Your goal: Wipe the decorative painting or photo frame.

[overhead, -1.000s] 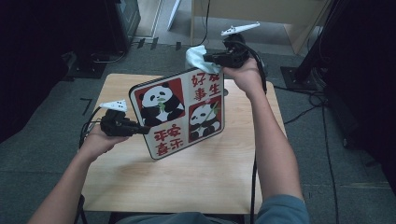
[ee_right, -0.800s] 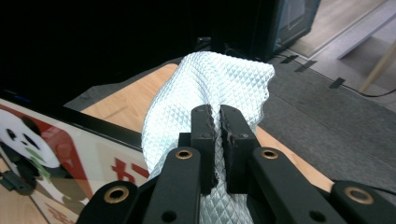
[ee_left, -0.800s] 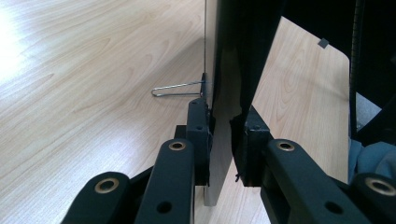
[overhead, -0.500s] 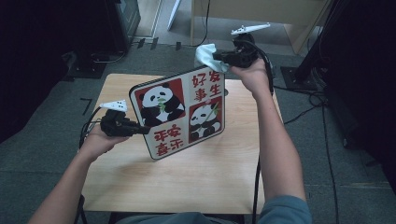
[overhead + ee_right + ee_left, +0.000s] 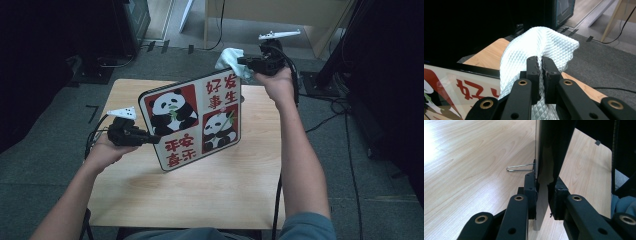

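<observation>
Darkness swallows the room to the left and right of the table (image 5: 200,200) in the high view, so the furniture there is only black bulk; grey carpet, trailing cables and a pale wooden unit show beyond. The panda picture frame (image 5: 192,120) stands tilted above the light wood tabletop, its face clear from above, but in the left gripper view it is seen edge-on, a thin wire stand (image 5: 520,167) jutting from it, its upper part cut off. The left gripper (image 5: 145,137) pinches the frame's left edge between its jaws. The right gripper (image 5: 240,61), raised at the frame's top right corner, has its jaws pressed together on a white quilted cloth (image 5: 539,47), whose lower folds are hidden behind the jaws.
</observation>
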Demonstrator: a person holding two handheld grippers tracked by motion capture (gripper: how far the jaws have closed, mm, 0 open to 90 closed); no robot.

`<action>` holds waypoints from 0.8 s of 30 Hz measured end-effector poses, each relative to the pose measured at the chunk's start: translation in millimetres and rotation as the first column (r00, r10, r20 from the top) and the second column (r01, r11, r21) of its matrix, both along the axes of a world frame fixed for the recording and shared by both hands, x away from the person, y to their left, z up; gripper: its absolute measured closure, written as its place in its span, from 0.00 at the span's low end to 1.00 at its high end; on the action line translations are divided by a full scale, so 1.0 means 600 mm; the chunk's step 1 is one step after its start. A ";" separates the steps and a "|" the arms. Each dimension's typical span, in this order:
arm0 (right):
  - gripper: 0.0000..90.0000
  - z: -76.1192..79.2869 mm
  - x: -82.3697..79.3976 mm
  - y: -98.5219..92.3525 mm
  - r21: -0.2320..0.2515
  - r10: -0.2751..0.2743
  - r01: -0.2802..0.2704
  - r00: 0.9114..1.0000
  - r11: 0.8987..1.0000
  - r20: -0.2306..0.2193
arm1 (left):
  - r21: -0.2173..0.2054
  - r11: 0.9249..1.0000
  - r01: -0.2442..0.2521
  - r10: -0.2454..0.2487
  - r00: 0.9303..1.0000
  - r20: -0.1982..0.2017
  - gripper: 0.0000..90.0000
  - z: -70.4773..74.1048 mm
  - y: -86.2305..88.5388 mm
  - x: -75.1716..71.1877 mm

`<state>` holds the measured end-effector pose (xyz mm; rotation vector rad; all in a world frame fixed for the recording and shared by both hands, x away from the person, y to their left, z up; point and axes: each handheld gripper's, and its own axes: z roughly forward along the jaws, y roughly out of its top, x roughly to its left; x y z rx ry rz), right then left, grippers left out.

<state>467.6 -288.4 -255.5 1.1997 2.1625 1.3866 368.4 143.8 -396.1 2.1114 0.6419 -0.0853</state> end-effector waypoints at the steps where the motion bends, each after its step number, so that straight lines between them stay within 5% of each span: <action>1: 0.95 -0.001 -0.001 -0.002 0.003 -0.001 0.001 1.000 1.000 -0.003 | 0.001 1.000 0.000 0.000 1.000 0.000 0.88 0.000 0.000 0.000; 15: 0.96 -0.047 -0.008 -0.022 -0.045 -0.029 0.026 0.997 0.999 -0.072 | 0.001 1.000 -0.006 0.006 1.000 -0.002 0.88 0.000 0.000 0.000; 24: 0.96 -0.078 -0.018 -0.032 -0.004 -0.024 0.023 0.996 1.000 -0.089 | 0.002 1.000 -0.009 0.009 1.000 -0.003 0.88 -0.001 0.000 0.000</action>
